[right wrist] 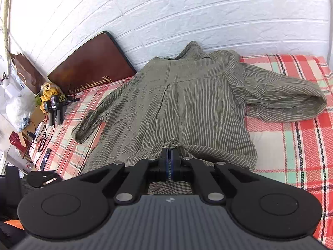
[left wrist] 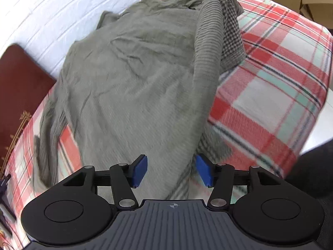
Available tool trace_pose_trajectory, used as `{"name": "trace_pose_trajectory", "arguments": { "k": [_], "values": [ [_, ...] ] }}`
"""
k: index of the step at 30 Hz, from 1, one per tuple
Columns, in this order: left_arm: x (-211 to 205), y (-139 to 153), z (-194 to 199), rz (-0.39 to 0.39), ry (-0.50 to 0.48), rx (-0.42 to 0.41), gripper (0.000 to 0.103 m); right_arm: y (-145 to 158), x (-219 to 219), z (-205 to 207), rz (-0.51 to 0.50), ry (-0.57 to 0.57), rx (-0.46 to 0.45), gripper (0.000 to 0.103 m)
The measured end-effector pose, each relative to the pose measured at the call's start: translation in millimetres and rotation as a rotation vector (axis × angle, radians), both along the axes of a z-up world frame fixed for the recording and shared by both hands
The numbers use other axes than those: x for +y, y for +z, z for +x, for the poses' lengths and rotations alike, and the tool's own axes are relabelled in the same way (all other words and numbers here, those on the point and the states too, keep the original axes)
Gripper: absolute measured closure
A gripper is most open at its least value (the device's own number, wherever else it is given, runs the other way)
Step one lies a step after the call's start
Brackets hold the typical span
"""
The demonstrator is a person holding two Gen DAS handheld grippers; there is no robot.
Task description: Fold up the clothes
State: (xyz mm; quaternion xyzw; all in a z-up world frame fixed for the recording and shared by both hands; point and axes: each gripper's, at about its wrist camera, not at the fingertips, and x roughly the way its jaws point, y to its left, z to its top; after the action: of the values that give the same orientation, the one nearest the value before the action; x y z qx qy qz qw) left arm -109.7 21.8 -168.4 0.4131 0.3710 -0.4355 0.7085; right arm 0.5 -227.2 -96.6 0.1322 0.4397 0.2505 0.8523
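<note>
Olive striped cloth fills both my views: the shirt (right wrist: 177, 104) lies back-up on the plaid bedspread (right wrist: 291, 145), collar toward the far white wall (right wrist: 187, 10), one sleeve reaching left toward the brown cushion (right wrist: 89, 66) and the other stretched out right.

My left gripper (left wrist: 171, 171) hangs with its blue pads (left wrist: 139, 171) spread apart, the near hem between them but not pinched.

My right gripper (right wrist: 169, 162) has its pads pressed together on a bunch of the hem, where the checked lining (right wrist: 168, 187) shows beneath. In the left view that corner is lifted high at the far end, so I judge the fold is only starting.

To do it well, I would close my left on the hem edge, catching both layers, then carry both corners level toward the collar so the crease runs straight and the sleeves don't drag underneath.
</note>
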Motion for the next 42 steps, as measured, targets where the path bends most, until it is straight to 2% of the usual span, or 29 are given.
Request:
{"name": "trace_pose_trajectory", "arguments": {
  "k": [1, 2, 9, 12, 16, 22, 23, 25, 27, 29, 34, 37, 42],
  "values": [
    [-4.4, -2.8, 3.3, -0.003, 0.017, 0.019, 0.094, 1.1, -0.6, -1.0, -0.003, 0.002, 0.0, 0.101],
    [-7.3, -4.1, 9.2, -0.009, 0.042, 0.052, 0.103, 2.3, -1.2, -2.4, -0.008, 0.003, 0.0, 0.101],
    [0.4, 25.3, 71.3, -0.203, 0.232, 0.174, 0.103, 12.6, -10.1, -8.9, -0.036, -0.003, -0.007, 0.101],
    [-3.9, 33.3, 108.5, -0.255, 0.309, 0.146, 0.103, 13.8, -10.6, -1.0, -0.049, -0.016, -0.017, 0.101],
    [-18.9, 30.3, 157.2, -0.27, 0.404, 0.087, 0.103, 11.7, -3.5, 21.4, -0.068, -0.016, -0.028, 0.101],
    [-44.2, 0.2, 210.4, -0.221, 0.529, 0.065, 0.103, -7.6, 12.4, 57.6, -0.118, -0.045, 0.015, 0.101],
    [-45.9, -5.7, 217.1, -0.207, 0.55, 0.06, 0.1, -11.9, 13.2, 62.1, -0.122, -0.055, 0.028, 0.101],
    [-46.7, -16.6, 226.1, -0.174, 0.598, 0.063, 0.059, -20.6, 13.9, 67.9, -0.133, -0.071, 0.056, 0.101],
    [-44.1, -25.0, 233.3, -0.141, 0.636, 0.066, 0.039, -29.7, 13.9, 70.0, -0.146, -0.082, 0.083, 0.101],
    [-34.3, -23.5, 235.0, -0.131, 0.631, 0.079, 0.034, -39.7, 12.9, 70.1, -0.155, -0.097, 0.113, 0.101],
    [-8.4, -10.3, 234.5, -0.131, 0.617, 0.087, 0.016, -51.1, 8.6, 60.3, -0.148, -0.119, 0.149, 0.098],
    [9.5, 2.8, 231.2, -0.144, 0.632, 0.051, 0.012, -54.5, 5.8, 52.2, -0.135, -0.125, 0.161, 0.098],
    [30.2, 12.6, 229.9, -0.136, 0.673, 0.021, 0.011, -60.1, 1.2, 38.8, -0.113, -0.136, 0.181, 0.099]
  ]
}}
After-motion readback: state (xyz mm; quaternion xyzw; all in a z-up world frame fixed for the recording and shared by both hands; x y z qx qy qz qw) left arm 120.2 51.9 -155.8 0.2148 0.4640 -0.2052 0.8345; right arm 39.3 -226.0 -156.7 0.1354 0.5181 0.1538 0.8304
